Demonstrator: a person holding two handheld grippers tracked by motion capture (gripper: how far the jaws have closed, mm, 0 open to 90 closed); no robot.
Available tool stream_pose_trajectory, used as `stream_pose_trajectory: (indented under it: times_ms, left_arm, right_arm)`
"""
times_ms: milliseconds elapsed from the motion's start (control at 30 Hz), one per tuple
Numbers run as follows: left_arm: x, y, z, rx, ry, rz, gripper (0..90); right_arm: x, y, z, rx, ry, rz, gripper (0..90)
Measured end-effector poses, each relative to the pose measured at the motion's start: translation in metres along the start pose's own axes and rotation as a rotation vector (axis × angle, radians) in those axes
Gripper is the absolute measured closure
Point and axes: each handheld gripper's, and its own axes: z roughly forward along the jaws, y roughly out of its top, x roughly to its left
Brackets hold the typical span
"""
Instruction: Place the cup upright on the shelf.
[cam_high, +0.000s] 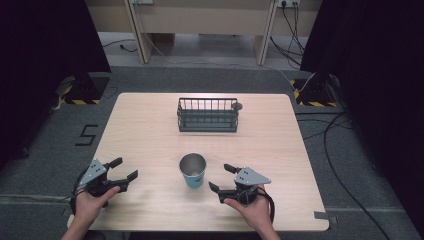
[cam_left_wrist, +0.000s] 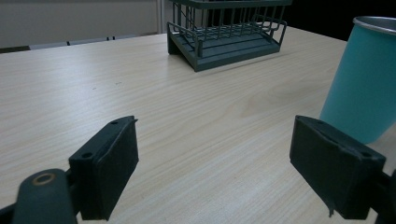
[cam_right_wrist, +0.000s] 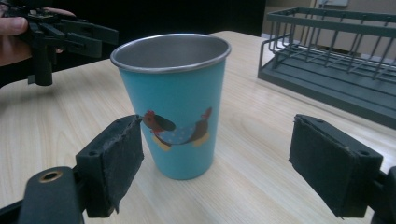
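- Cup (cam_high: 193, 170) position: the teal metal tumbler stands upright near the front middle of the bench (cam_high: 145, 135), between the two claws, with its open mouth up and its long axis vertical.
- The right claw (cam_high: 223, 179) is the nearer of the two. In the high view it sits just beside the cup on the cup's right, jaws spread and pointing toward it. In the right gripper view the cup (cam_right_wrist: 173, 102) stands ahead and somewhat left of centre, close to the left jaw pad but not between the pads and not touching either.
- The left claw (cam_high: 124, 169) lies farther off on the cup's left, jaws likewise spread and holding nothing. In the left gripper view the cup (cam_left_wrist: 364, 79) sits at the far right edge, beyond the right jaw.
- Judging from this layout, a grasp by the right claw would need a short push forward and slightly left to bring the cup wall between the pads.
- Cup appearance: teal outer wall that tapers toward the base, bare steel rolled rim and interior, apparently empty, with a printed cartoon dachshund in a spotted coat facing the right claw.
- A dark wire dish rack (cam_high: 207, 115) stands well apart at the far middle of the bench, empty as far as can be seen.
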Motion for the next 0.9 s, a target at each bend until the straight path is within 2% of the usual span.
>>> stream_pose_trajectory:
  times_ms: [267,900]
  left_arm:
    - [0.000,0.000,0.000,0.000,0.001,-0.001,14.8]
    - [0.000,0.000,0.000,-0.002,-0.001,-0.004,14.8]
  right_arm:
    - [0.006,0.003,0.015,-0.002,0.045,0.000,18.8]
    - [0.012,0.007,0.047,0.027,0.089,-0.016,15.9]
